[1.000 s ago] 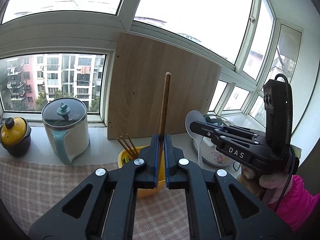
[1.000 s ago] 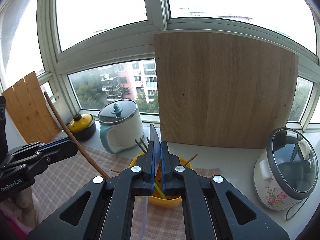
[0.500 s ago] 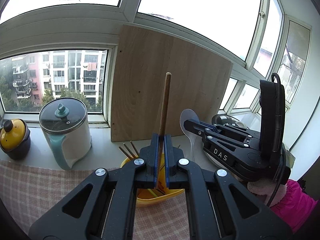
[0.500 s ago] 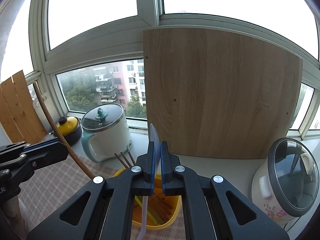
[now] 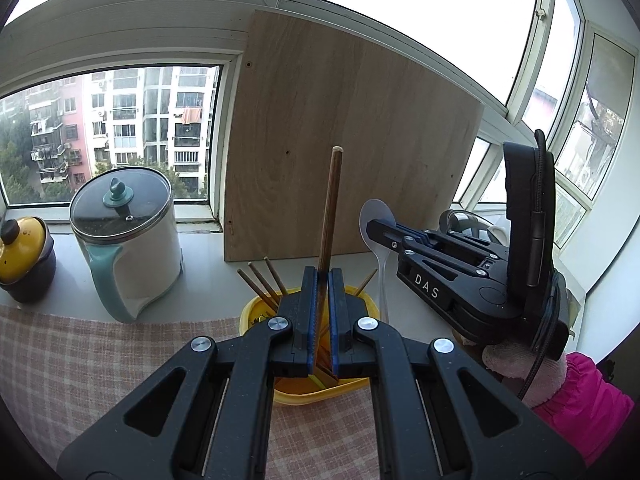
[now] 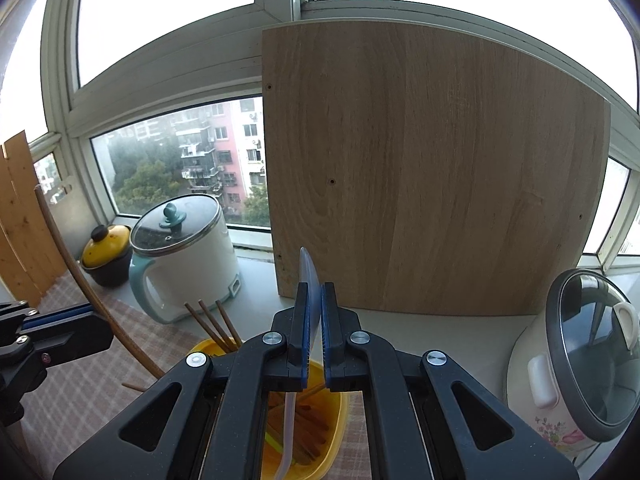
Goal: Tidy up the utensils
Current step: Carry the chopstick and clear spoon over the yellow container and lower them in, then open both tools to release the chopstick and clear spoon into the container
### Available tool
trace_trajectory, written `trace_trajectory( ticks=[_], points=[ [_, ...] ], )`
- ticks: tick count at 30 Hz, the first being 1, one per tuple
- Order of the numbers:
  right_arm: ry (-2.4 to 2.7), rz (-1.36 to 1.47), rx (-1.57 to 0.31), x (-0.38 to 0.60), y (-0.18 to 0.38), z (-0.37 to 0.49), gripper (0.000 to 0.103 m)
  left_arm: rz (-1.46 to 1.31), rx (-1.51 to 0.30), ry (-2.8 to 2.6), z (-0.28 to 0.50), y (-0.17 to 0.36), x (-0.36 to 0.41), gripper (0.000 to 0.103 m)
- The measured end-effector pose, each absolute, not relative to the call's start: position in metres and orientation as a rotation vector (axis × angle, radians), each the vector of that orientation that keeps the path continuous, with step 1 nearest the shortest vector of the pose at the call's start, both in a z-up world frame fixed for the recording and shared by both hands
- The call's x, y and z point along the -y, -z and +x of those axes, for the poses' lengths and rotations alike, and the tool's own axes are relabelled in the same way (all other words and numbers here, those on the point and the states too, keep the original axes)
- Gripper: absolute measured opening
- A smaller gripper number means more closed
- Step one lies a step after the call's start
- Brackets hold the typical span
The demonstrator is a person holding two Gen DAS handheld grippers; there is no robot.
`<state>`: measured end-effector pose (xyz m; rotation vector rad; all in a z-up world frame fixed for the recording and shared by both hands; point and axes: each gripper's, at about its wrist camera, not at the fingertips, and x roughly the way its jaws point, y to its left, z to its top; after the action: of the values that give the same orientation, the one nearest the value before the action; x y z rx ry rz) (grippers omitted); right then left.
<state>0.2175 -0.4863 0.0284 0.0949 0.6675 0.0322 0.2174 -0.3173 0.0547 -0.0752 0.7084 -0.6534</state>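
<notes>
My left gripper (image 5: 324, 278) is shut on a long brown wooden stick (image 5: 331, 208) that stands upright over the yellow container (image 5: 308, 396). Several wooden chopsticks (image 5: 262, 280) lean in that container. My right gripper (image 6: 314, 294) is shut on a translucent white spoon (image 6: 309, 270), seen edge-on; its handle reaches down into the yellow container (image 6: 334, 432). In the left wrist view the right gripper (image 5: 378, 227) holds the spoon (image 5: 370, 210) just right of the container. In the right wrist view the left gripper (image 6: 100, 322) holds the stick (image 6: 68, 256) at the left.
A white kettle with teal handle (image 5: 128, 248) and a yellow-lidded pot (image 5: 24, 256) stand on the sill at the left. A wooden board (image 6: 432, 168) leans on the window behind. A rice cooker (image 6: 580, 368) sits right. A checked cloth (image 5: 80, 360) covers the table. A gloved hand (image 5: 516, 364) holds the right gripper.
Both grippers have come down and forward toward the yellow container with stick and spoon still gripped. The spoon's handle now reaches inside the container.
</notes>
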Motion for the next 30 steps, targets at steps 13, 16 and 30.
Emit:
trace_trajectory(
  ticks=[13, 16, 30],
  points=[
    [-0.036, 0.131, -0.709, 0.497, -0.012, 0.209, 0.003, -0.065, -0.741, 0.656, 0.213, -0.04, 0.322, 0.003],
    [-0.038, 0.132, -0.715, 0.498, -0.011, 0.207, 0.003, -0.064, -0.749, 0.656, 0.213, -0.039, 0.321, 0.003],
    [-0.05, 0.165, -0.743, 0.502, -0.006, 0.199, 0.003, -0.07, -0.78, 0.668, 0.211, -0.034, 0.32, 0.003]
  ],
)
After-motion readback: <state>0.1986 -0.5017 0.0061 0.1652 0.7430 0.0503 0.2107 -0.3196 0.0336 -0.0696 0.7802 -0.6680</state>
